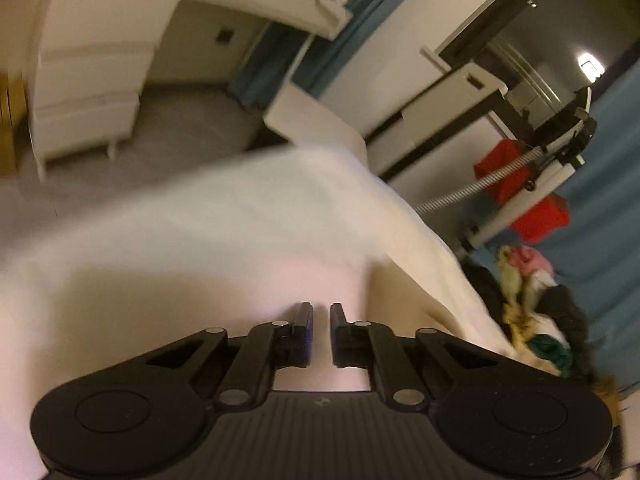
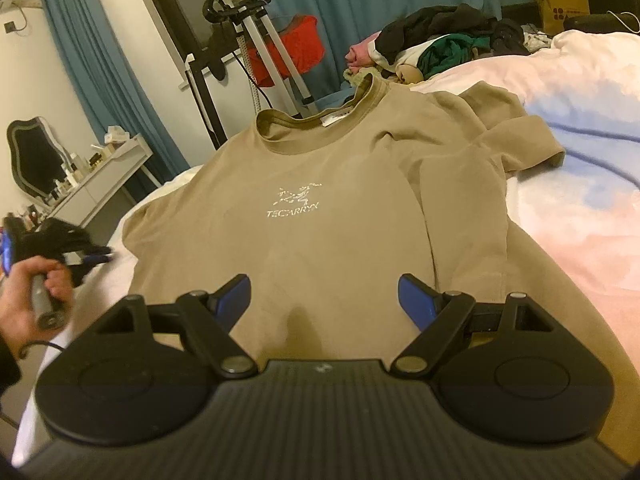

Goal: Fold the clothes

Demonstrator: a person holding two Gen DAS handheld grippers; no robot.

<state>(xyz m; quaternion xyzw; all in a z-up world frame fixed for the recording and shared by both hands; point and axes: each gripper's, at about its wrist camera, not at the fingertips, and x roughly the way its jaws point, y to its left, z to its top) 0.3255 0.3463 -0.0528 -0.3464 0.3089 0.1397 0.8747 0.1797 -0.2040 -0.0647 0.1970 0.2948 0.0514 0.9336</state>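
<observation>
Left wrist view: my left gripper [image 1: 321, 312] points over white bedding [image 1: 240, 216] that fills the middle of the frame, blurred; its jaws stand nearly together with a thin gap, and I see nothing between them, so I read it as clenched on nothing. A heap of mixed clothes [image 1: 532, 304] sits at lower right, with a white dresser [image 1: 88, 76] at upper left. Right wrist view: my right gripper [image 2: 324, 300] hovers released, jaws wide, over the hem of a tan T-shirt [image 2: 320, 200] that lies face up on the bed [image 2: 580, 216], logo showing, collar toward the top of the frame. Its body lies flat; the sleeve at right centre is rumpled and partly tucked on itself, and no body fold shows. The clothes heap [image 2: 440, 40] lies beyond the collar, unfolded. My left hand [image 2: 36, 300] holds its gripper at the left edge, off the shirt. Judgement: this shirt is spread, not folded; the heap remains.
</observation>
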